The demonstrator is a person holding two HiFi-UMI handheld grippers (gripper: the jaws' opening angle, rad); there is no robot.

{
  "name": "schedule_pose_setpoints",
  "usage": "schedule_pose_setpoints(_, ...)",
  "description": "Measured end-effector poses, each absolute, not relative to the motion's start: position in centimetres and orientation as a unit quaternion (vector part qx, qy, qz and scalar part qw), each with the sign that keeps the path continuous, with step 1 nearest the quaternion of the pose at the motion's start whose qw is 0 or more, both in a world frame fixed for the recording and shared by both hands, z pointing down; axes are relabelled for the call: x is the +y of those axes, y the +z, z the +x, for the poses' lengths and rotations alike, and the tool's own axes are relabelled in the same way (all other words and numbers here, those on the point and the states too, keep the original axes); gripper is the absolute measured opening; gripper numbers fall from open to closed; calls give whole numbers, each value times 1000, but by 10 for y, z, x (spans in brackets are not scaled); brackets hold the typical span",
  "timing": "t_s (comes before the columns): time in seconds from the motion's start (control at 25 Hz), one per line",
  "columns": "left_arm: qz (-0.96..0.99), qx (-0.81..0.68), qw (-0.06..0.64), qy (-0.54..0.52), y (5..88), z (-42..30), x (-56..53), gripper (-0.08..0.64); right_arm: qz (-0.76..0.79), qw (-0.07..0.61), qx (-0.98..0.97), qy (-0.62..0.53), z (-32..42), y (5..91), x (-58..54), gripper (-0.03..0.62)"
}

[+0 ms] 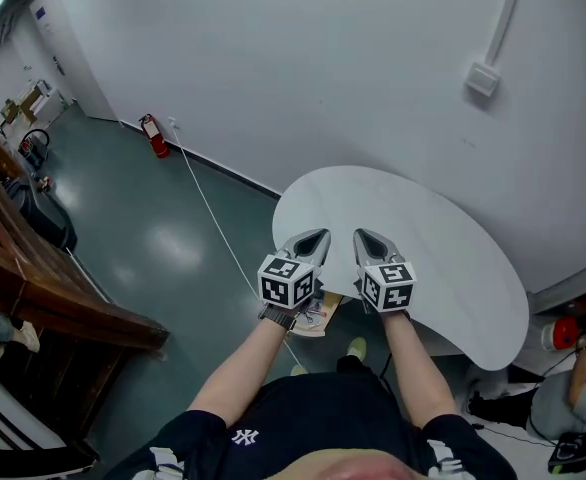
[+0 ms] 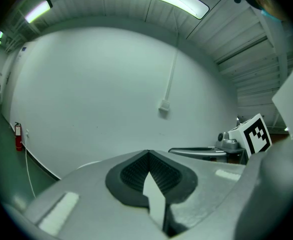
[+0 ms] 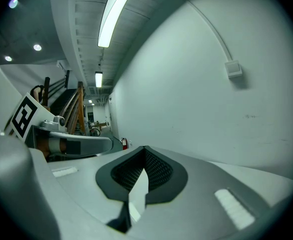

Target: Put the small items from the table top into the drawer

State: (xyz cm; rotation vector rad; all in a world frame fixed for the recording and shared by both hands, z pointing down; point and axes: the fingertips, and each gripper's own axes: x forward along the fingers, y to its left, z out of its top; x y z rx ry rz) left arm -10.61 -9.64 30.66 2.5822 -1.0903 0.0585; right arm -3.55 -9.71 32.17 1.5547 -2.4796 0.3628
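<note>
A white, curved table (image 1: 433,233) stands against a white wall; the left gripper (image 1: 316,238) and right gripper (image 1: 364,239) hang side by side over its near edge, pointing at the wall; a red fire extinguisher (image 1: 155,136) stands on the floor at left; a wooden railing (image 1: 43,268) runs along the left edge.

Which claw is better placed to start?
Left, probably: the left gripper and right gripper are both shut and empty, but a tan object at the table edge lies nearest the left.

Matt white table (image 1: 423,248), glossy green floor (image 1: 153,238)
</note>
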Motion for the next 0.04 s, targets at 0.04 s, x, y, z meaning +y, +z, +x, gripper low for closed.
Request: schedule_pose_setpoints(0.04, 908, -384, 168, 21, 306, -107, -96, 0, 525, 96, -837, 123, -36, 322, -96, 20)
